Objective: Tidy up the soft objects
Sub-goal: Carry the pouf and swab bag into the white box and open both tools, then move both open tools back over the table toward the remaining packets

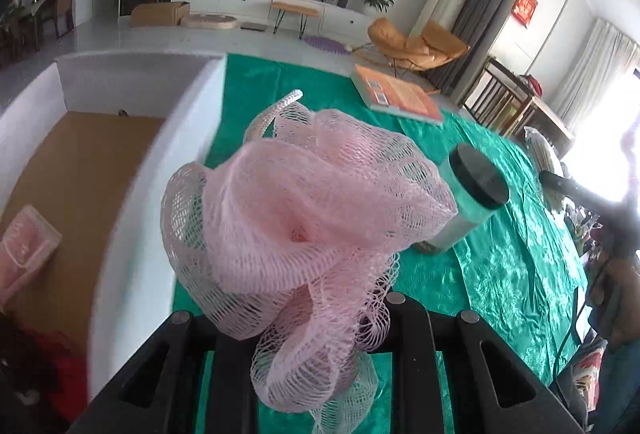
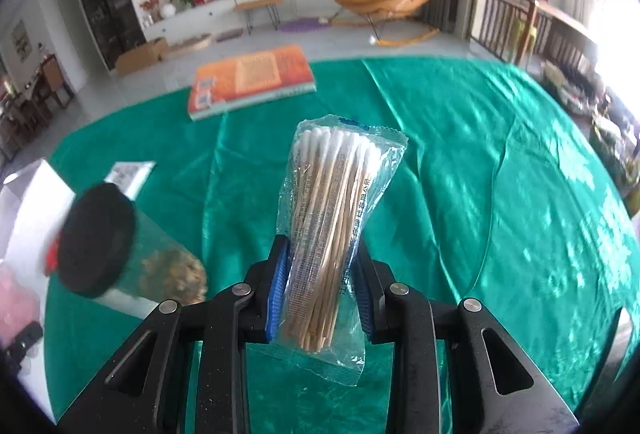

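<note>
Pinched between the pressed-in jaws of the left gripper (image 1: pixel 304 318), a pink mesh bath sponge (image 1: pixel 296 218), billowing up and ahead of the fingers; just to the left of those jaws, the white-walled box (image 1: pixel 140 169) with its brown floor, likely the drop spot; nearer this hand than the other. Clamped between the blue pads (image 2: pixel 278 298) of the right gripper (image 2: pixel 320 294), a clear packet of cotton swabs (image 2: pixel 336 209), long axis running straight ahead from the jaws; beyond, green cloth (image 2: pixel 480 193); left of them, a black-lidded jar (image 2: pixel 100 238).
</note>
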Motion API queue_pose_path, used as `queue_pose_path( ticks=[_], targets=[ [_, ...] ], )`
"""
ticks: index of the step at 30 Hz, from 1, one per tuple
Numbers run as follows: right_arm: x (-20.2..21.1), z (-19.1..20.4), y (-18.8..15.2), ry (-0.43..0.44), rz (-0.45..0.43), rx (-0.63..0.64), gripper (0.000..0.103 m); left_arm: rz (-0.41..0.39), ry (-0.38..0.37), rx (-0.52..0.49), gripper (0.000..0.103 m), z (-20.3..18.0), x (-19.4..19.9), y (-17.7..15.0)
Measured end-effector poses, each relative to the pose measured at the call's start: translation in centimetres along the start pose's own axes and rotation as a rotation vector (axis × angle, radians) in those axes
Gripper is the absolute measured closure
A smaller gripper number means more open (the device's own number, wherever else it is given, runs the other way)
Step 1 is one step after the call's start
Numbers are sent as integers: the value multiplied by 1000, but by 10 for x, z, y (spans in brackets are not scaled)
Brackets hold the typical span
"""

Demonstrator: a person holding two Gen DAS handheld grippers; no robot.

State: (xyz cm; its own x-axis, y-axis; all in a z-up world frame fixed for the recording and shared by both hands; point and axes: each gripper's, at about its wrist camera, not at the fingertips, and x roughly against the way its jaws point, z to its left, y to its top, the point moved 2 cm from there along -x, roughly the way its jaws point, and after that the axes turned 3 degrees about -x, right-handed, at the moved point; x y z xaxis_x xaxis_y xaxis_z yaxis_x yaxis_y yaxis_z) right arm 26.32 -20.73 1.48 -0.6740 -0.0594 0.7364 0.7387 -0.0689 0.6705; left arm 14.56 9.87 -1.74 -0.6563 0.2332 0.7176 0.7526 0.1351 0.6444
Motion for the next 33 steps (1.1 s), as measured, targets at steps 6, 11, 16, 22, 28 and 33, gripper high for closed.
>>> queue_pose_path(
  ticks=[6,11,16,22,28,33],
  targets=[
    [83,141,19,340,-49,149,71,-74,218,35,77,83,85,8],
    [117,281,-19,694,49,245,68,-50,473,77,14,151,127,-20],
    [105,334,-65,879,198,259,16,-85,608,76,1,170,138,-43],
    [63,245,-119,509,16,386,16,-127,504,6,1,122,116,-35],
    [-4,106,-174,114,47,233,16,-117,283,-134,1,29,75,-16],
    [-4,49,-176,37,23,110,16,-47,190,-280,1,-50,29,-21]
  ],
)
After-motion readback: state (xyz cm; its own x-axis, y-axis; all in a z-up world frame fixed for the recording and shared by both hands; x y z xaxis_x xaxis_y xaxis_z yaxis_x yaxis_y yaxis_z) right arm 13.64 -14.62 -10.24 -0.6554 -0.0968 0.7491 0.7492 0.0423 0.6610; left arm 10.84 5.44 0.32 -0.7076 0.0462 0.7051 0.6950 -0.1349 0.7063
